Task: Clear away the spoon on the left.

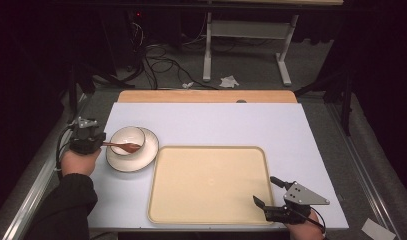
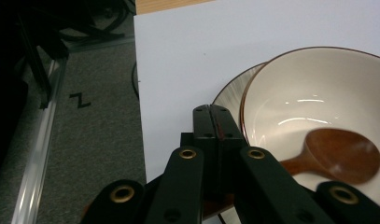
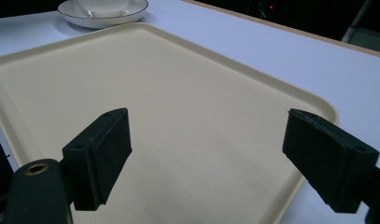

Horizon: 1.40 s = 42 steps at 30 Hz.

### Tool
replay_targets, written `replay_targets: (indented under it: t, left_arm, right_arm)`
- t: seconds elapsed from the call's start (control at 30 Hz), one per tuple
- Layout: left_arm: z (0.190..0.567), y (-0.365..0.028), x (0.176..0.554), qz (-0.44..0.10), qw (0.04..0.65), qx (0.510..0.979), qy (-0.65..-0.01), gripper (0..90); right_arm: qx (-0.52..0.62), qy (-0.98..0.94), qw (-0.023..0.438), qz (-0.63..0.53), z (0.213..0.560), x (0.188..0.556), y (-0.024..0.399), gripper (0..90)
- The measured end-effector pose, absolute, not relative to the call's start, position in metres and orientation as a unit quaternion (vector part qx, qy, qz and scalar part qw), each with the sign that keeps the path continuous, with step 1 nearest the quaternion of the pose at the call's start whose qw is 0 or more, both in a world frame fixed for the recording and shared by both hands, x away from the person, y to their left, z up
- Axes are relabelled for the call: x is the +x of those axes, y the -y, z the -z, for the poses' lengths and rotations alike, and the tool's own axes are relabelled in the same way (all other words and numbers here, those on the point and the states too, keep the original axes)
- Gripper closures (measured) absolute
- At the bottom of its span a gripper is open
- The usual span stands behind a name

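A brown wooden spoon (image 1: 126,146) rests with its head inside a white bowl (image 1: 127,137), which stands on a white plate (image 1: 150,151) at the table's left. My left gripper (image 1: 102,142) is shut on the spoon's handle just left of the bowl. In the left gripper view the jaws are pressed together (image 2: 211,114), and the spoon head (image 2: 344,161) lies in the bowl (image 2: 318,88) over the plate (image 2: 230,92). My right gripper (image 1: 264,189) stands open over the near right corner of a beige tray (image 1: 206,185), with nothing between its jaws (image 3: 206,144).
The tray (image 3: 178,88) is bare and lies on a pale sheet covering the table (image 1: 216,122). The plate (image 3: 103,19) sits beyond the tray's far corner. The table's left edge drops to grey floor (image 2: 99,116). Cables and a table frame (image 1: 241,45) lie on the floor behind.
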<state>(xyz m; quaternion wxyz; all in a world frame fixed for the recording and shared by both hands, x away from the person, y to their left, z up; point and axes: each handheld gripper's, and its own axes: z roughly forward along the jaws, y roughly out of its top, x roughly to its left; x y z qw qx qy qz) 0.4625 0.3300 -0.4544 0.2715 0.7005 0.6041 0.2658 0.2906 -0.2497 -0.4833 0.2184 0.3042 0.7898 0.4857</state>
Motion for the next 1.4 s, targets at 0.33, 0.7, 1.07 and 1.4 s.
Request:
replay_targets:
  t: [0.33, 0.7, 1.07, 1.4]
  left_arm:
    - [0.456, -0.346, 0.43, -0.272, 0.285, 0.704, -0.591, 90.0]
    - [0.456, -0.348, 0.399, -0.272, 0.301, 0.694, -0.596, 90.0]
    - [0.45, -0.334, 0.371, -0.275, 0.315, 0.694, -0.586, 89.9]
    - [0.446, -0.322, 0.35, -0.274, 0.336, 0.698, -0.57, 90.0]
  right_arm:
    - [0.302, -0.791, 0.22, -0.484, 0.483, 0.291, 0.249, 16.8]
    - [0.298, -0.791, 0.224, -0.485, 0.482, 0.29, 0.248, 16.9]
    - [0.295, -0.789, 0.225, -0.489, 0.481, 0.289, 0.25, 16.9]
    - [0.294, -0.79, 0.226, -0.488, 0.481, 0.288, 0.249, 16.9]
